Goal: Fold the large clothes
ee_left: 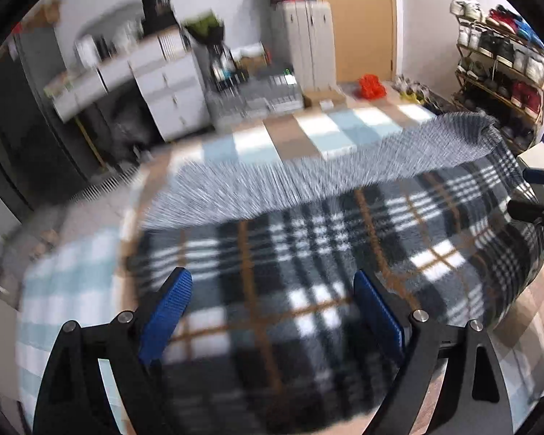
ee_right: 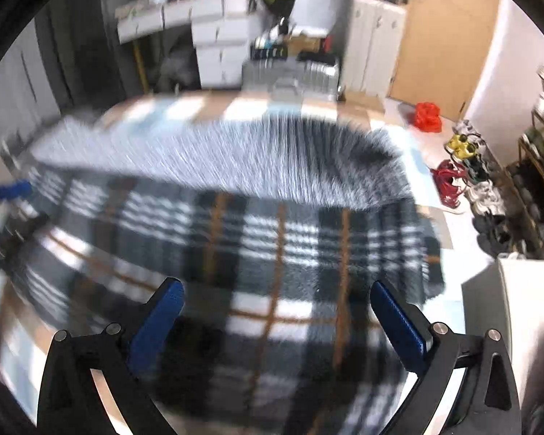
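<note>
2 tongs, left tongs [ee_left: 272, 286] and right tongs [ee_right: 277, 295], angle down, agape above plaid blanket [ee_left: 308, 239].

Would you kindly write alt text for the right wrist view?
Open right tongs hover over a plaid blanket on a checked floor mat, its far edge folded back. The image is blurred; a red bag lies beyond.

Your left gripper [ee_left: 272, 306]: black linkage arms, triangular cut-outs, round silver pivot screws, two each side. Fingers [ee_left: 170, 306] carry ribbed blue pads. Your right gripper [ee_right: 276, 317]: same black frame, same silver screws, blue pads [ee_right: 399, 326] ribbed on inner faces. In left view, right gripper's blue tip and black body show at frame edge, blurred.
</note>
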The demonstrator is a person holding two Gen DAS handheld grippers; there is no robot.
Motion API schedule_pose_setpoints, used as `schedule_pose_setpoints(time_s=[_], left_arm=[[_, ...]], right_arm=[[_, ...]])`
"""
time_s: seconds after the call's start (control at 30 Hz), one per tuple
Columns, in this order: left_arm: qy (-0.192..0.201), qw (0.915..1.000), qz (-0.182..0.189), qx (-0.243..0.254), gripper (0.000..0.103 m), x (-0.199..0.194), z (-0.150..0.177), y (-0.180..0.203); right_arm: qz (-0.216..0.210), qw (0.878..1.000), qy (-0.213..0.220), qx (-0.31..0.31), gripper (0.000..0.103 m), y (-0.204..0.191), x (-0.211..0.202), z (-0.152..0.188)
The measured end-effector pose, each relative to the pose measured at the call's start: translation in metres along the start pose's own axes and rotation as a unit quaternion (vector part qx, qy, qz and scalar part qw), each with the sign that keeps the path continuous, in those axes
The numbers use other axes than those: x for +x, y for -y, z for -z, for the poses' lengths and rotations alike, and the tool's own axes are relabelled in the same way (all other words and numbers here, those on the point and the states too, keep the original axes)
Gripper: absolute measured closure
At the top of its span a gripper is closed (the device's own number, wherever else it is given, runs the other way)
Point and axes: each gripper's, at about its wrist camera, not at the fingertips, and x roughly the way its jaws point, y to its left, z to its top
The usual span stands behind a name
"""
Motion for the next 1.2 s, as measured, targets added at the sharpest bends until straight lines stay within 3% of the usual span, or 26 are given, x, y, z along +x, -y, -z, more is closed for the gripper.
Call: schedule_pose_setpoints(time_s=[0.1, 0.17, 0.27, 0.37, 0.4, 0.53, 0.6, 0.7, 0.77, 0.83, 0.97, 1.03, 1.13, 1.2], left_arm=[[0.025, 0.9987, 0.041, -0.015, 0.015, -0.025, 0.003, 0.001], [0.017, 0.9988, 0.041, -0.022, 0.014, -0.025, 0.01, 0.003], [-0.045, 0.9983, 0.008, -0.035, 0.014, 0.011, 0.025, -0.001], [-0.077, 0.9922, 0.044, -0.087, 0.011, 0.037, 0.038, -0.02], [-0.08, 0.9906, 0.047, -0.101, 0.002, 0.041, 0.041, -0.026], [-0.079, 0.9896, 0.05, -0.109, 0.001, 0.043, 0.038, -0.032], [-0.064, 0.9927, 0.025, -0.099, 0.001, 0.027, 0.035, -0.028], [-0.013, 0.9947, 0.011, -0.101, 0.001, -0.016, 0.036, -0.021], [0.021, 0.9947, 0.0, -0.101, 0.001, -0.045, 0.034, -0.004], [0.049, 0.9942, -0.016, -0.095, 0.001, -0.065, 0.032, 0.012], [0.103, 0.9895, -0.05, -0.088, 0.001, -0.097, 0.038, 0.034], [0.107, 0.989, -0.05, -0.089, 0.001, -0.096, 0.041, 0.035], [0.097, 0.9891, -0.051, -0.099, 0.001, -0.082, 0.045, 0.026], [0.081, 0.9877, -0.054, -0.123, 0.001, -0.076, 0.053, 0.017]], right_arm=[[-0.038, 0.999, 0.022, 0.001, 0.0, -0.021, -0.026, 0.009], [-0.04, 0.999, 0.015, -0.008, 0.0, -0.038, -0.02, 0.011], [0.006, 0.998, -0.05, -0.046, 0.0, -0.062, 0.02, 0.012], [0.04, 0.993, -0.095, -0.055, 0.0, -0.059, 0.054, 0.023], [0.033, 0.993, -0.102, -0.052, 0.0, -0.054, 0.061, 0.026], [0.025, 0.995, -0.089, -0.033, 0.0, -0.044, 0.049, 0.022], [0.031, 0.997, -0.069, -0.016, 0.0, -0.037, 0.028, 0.019], [-0.009, 0.999, 0.0, 0.043, 0.0, -0.025, -0.023, 0.021], [-0.035, 0.995, 0.052, 0.078, 0.0, -0.018, -0.055, 0.028], [-0.028, 0.988, 0.115, 0.097, 0.0, -0.019, -0.091, 0.042], [-0.021, 0.974, 0.192, 0.116, 0.0, -0.032, -0.113, 0.056], [-0.02, 0.971, 0.208, 0.118, 0.0, -0.033, -0.114, 0.062], [0.003, 0.975, 0.183, 0.126, 0.0, -0.017, -0.102, 0.06], [0.009, 0.972, 0.179, 0.153, 0.0, 0.003, -0.097, 0.069]])
